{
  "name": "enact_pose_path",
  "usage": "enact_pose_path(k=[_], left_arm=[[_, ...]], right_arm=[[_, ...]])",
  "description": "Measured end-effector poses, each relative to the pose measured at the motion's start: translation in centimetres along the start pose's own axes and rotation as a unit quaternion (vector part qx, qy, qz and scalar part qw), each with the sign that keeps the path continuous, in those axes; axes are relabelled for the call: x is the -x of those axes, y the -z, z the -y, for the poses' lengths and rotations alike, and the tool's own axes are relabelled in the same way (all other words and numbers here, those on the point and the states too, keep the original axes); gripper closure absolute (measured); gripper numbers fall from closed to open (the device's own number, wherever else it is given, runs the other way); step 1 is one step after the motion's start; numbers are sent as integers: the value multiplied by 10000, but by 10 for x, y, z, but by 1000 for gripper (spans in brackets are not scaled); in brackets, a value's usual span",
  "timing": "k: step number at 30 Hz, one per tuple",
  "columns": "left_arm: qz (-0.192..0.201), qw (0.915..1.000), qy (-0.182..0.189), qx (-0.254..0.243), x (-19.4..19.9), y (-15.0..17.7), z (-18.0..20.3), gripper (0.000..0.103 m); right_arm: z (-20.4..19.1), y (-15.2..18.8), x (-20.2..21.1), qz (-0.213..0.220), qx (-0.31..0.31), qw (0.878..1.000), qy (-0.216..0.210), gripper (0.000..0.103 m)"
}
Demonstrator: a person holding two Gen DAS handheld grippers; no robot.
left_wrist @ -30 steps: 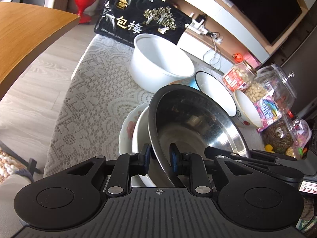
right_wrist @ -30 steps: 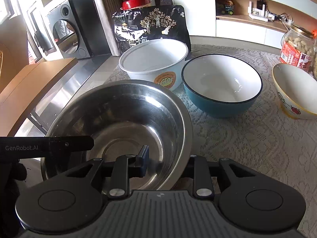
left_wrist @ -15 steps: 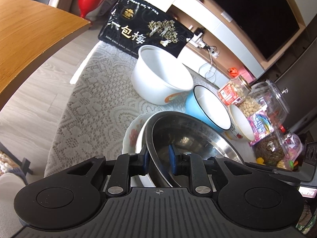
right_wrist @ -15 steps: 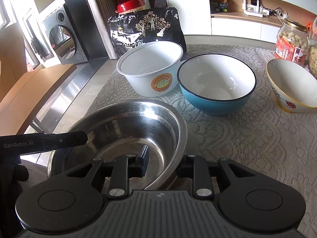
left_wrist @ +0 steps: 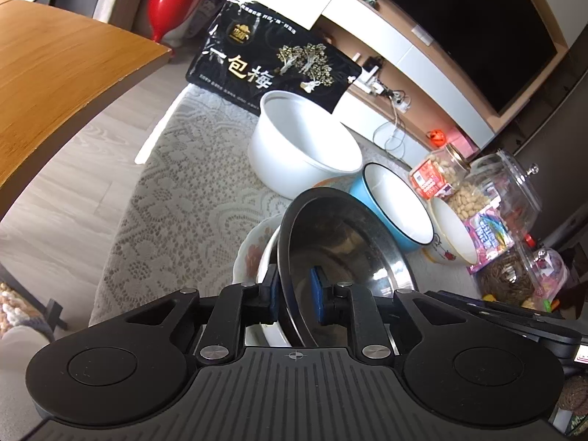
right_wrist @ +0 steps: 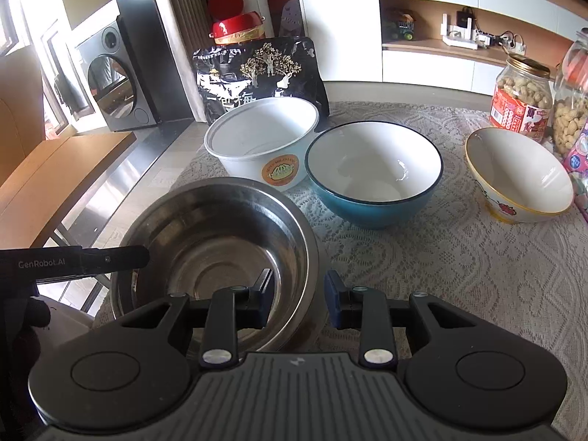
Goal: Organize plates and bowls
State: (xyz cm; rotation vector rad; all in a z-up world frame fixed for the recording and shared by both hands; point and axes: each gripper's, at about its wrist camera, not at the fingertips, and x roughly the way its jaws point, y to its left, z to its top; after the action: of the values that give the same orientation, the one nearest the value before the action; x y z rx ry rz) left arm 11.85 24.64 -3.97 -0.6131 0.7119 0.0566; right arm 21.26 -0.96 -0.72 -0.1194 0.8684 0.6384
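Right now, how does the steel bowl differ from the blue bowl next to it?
The steel bowl is bare shiny metal inside and out; the blue bowl is blue outside, white inside, with a dark rim. The steel bowl sits nested on a stack of dishes with both hand-held grippers at its rim; the blue bowl rests alone on the lace cloth, untouched. Both are upright and empty.
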Motion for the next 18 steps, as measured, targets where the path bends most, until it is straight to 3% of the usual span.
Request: enact_pose_path(k=[8, 10, 14, 18], left_arm=[[203, 9995, -247, 66, 5, 3, 0, 89], [361, 9976, -581, 65, 9, 4, 2, 84], [99, 9993, -267, 257, 6, 0, -6, 85], [17, 9994, -278, 212, 2, 1, -6, 85]], right_arm=[[-1, 12, -16, -290, 5, 9996, 21, 76], [1, 13, -15, -278, -21, 9996, -14, 76], [3, 9, -11, -121, -17, 9999, 27, 76], [12, 6, -17, -181, -239, 9995, -93, 76]])
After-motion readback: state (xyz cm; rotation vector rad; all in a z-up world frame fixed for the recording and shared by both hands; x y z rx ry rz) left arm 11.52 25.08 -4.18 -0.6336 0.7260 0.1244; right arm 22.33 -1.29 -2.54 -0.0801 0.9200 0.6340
